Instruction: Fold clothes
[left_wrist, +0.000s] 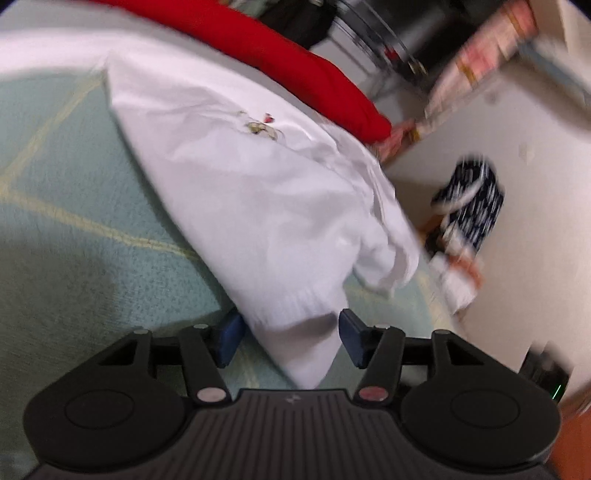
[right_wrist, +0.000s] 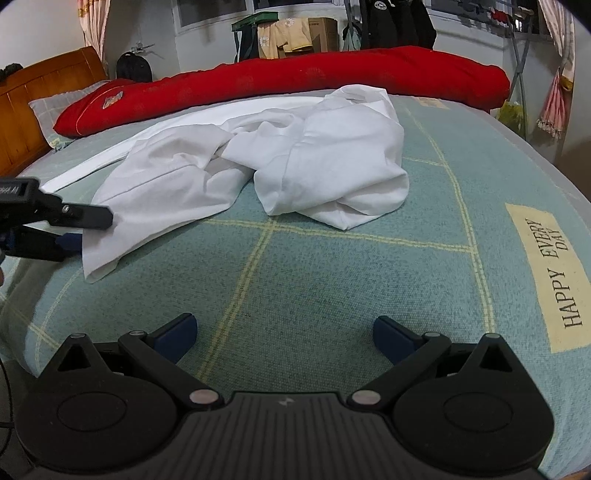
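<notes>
- One left gripper (right_wrist: 79, 229) enters the right wrist view at the far left edge; its two dark fingers lie close together there with the white garment's near hem between them.
- In its own blurred view the left gripper (left_wrist: 290, 338) shows two blue pads (left_wrist: 231, 339) standing moderately apart, with the ribbed hem corner of the cloth filling the gap between them; the blur hides whether they press it, so I cannot tell if it is clamped.
- One white garment (right_wrist: 258, 158) lies crumpled on the bed: a flatter part to the left, reaching towards the left gripper, and a bunched, rolled heap to the right.
- In the left wrist view the white garment (left_wrist: 258, 192) carries one small embroidered motif (left_wrist: 260, 125) on its upper part.
- One long red bolster (right_wrist: 295, 79) lies across the far side of the bed, behind the garment and just beside it.
- One teal bedspread (right_wrist: 295, 288) with pale yellow grid lines covers the bed under everything.
- One cream label (right_wrist: 550, 277) reading "HAPPY EVERY DAY" sits on the bedspread at the right, well apart from the garment.
- One right gripper (right_wrist: 284, 336) hovers above bare bedspread at the near edge; its two blue-tipped fingers are spread wide, holding and touching nothing.
- One wooden headboard (right_wrist: 40, 107) stands at the far left.
</notes>
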